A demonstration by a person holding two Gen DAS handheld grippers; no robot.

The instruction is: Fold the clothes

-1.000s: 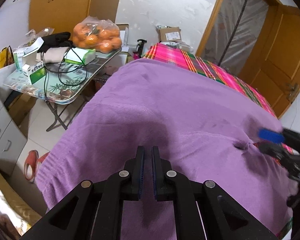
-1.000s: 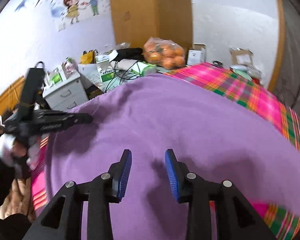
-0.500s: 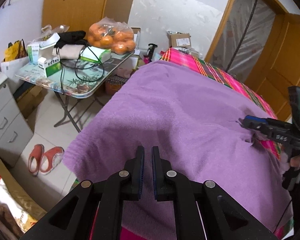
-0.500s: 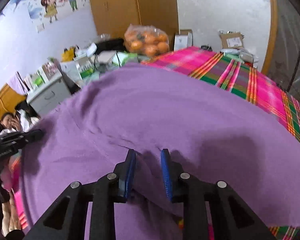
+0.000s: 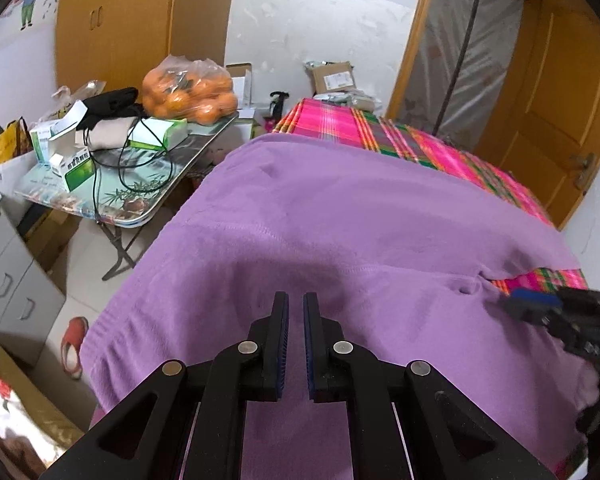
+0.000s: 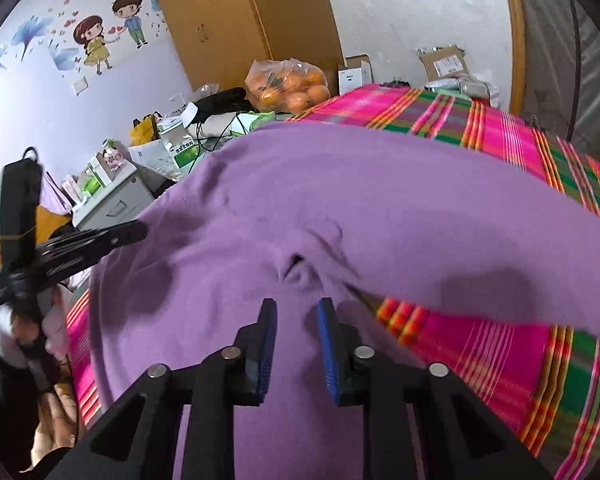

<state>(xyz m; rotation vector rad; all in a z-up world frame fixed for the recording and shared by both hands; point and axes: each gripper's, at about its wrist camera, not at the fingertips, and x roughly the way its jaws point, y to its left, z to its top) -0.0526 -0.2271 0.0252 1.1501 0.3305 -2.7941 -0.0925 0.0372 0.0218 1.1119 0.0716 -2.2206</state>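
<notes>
Garment: purple top (image 6: 380, 200) spread on plaid bedcover (image 6: 480, 360);
Left gripper (image 5: 296, 300): pressed together, empty;
Right gripper (image 6: 296, 304): closing over a fabric pucker; pinch deep, lift evenly.

Bed (image 5: 440, 152) under pink-and-green plaid cover, purple garment (image 5: 340, 232) spread directly on it — draping over left edge

Big purple fuzzy garment (image 5: 340, 216) spread mostly flat over bed with pink checked cover (image 5: 440, 148). One side hangs off bed edge. Small bunched pucker (image 6: 298, 270) near front edge.

Wooden wardrobe (image 5: 140, 20), cluttered folding table (image 5: 140, 200)
</notes>
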